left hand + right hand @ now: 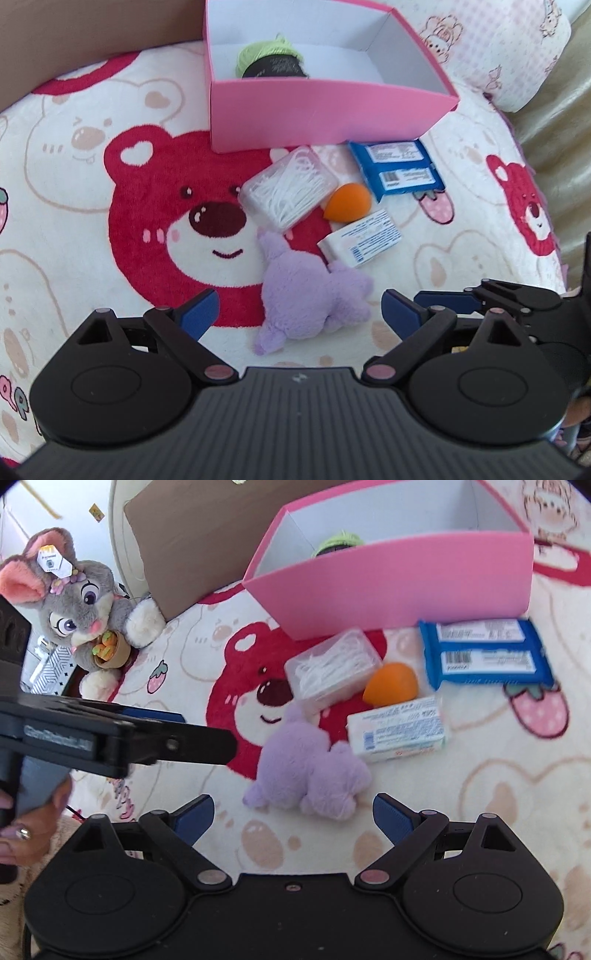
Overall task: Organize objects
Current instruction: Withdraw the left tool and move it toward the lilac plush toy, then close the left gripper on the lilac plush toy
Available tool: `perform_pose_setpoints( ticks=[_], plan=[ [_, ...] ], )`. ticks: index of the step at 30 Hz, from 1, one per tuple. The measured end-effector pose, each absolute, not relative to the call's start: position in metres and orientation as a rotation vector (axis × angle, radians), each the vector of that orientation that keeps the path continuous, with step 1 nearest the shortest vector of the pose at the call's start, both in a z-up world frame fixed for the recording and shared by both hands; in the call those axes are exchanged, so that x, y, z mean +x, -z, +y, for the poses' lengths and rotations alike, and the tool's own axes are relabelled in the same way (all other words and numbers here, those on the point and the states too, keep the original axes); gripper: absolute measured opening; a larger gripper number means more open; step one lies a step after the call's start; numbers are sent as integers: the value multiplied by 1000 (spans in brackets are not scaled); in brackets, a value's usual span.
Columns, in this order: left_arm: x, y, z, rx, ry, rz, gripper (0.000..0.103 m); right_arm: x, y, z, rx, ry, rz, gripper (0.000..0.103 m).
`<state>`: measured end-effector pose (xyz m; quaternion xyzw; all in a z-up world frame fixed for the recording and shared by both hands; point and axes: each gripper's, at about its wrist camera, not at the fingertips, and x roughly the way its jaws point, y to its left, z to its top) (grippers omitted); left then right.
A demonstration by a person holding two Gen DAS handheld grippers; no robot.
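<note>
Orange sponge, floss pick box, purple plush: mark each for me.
orange sponge [347, 203], left wrist view, rounded body.
floss pick box [288, 190], left wrist view, clear lid.
purple plush [310, 771], right wrist view, fuzzy body.

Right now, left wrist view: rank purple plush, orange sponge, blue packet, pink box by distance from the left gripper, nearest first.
1. Purple plush, just ahead of the open left gripper.
2. Orange sponge, beyond the plush, slightly right.
3. Blue packet, farther right, by the box.
4. Pink box, at the back.
</note>
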<state>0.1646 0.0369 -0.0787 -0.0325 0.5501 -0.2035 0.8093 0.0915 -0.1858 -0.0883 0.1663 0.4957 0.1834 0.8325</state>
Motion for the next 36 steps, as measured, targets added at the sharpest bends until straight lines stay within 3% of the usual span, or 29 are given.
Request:
perform_pose_setpoints(
  ticks=[11, 20, 28, 31, 33, 36],
  plan=[
    [170, 104, 31, 5, 352, 1219, 94, 91, 101, -168, 249, -355, 1047, 95],
    [180, 121, 33, -100, 341, 1254, 73, 90, 105, -165, 261, -338, 1039, 95],
    [192, 136, 27, -201, 341, 1279, 51, 97, 124, -184, 476, -285, 1107, 94],
    [197, 141, 31, -285, 341, 1299, 45, 101, 130, -183, 490, -300, 1111, 86],
    [196, 143, 33, -295, 336, 1299, 44, 104, 133, -179, 480, -315, 1114, 71],
    [195, 145, 37, -343, 324, 1310, 43, 104, 133, -172, 403, -290, 1103, 59]
  ],
)
